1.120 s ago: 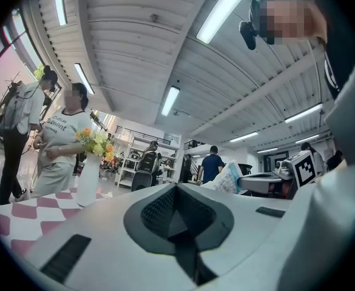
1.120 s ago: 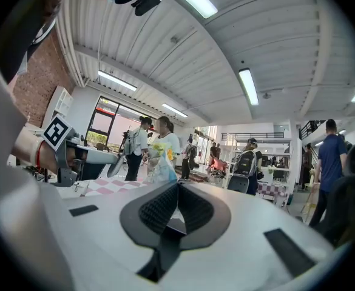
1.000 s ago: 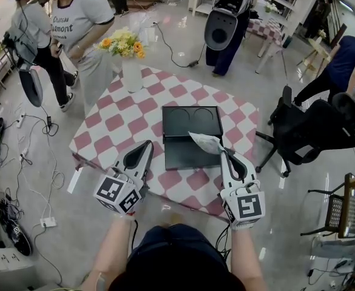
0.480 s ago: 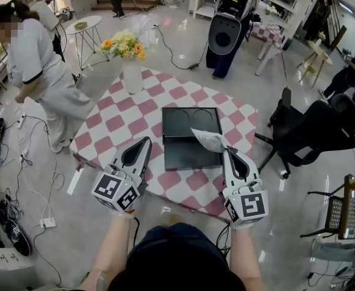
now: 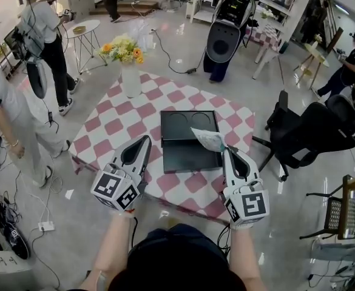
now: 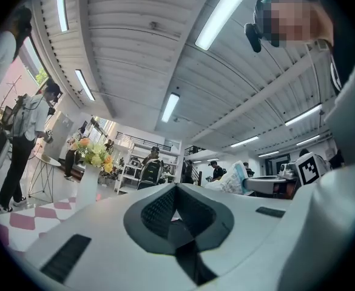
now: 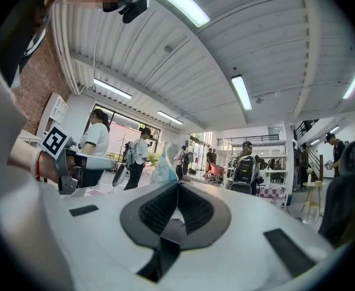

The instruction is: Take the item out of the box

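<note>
The packet [image 5: 209,140] is hanging clear of the box [image 5: 186,126], pinched by one corner and sitting in the air over the box's right edge, about where the far tray half meets the near lid half. Over the last second it is barely shifting, just drifting slightly with my hand, so I am reading the lift as done and the item as already out. The right gripper [image 5: 226,152] is keeping its jaws clamped shut on the packet's near corner, and its own view is showing the pale wrapper standing up past the tips. In the far half of the box two round recesses are lying bare, which fits the packet having left it. The left gripper [image 5: 145,139] is hovering over the near left part of the checked table [image 5: 128,117], jaws closed together with nothing between them, well apart from the box. Farther out, the vase of flowers [image 5: 130,80] is standing at the table's far left corner, and a person [image 5: 1,120] is moving off toward the left edge, so nothing is crowding my set-down
</note>
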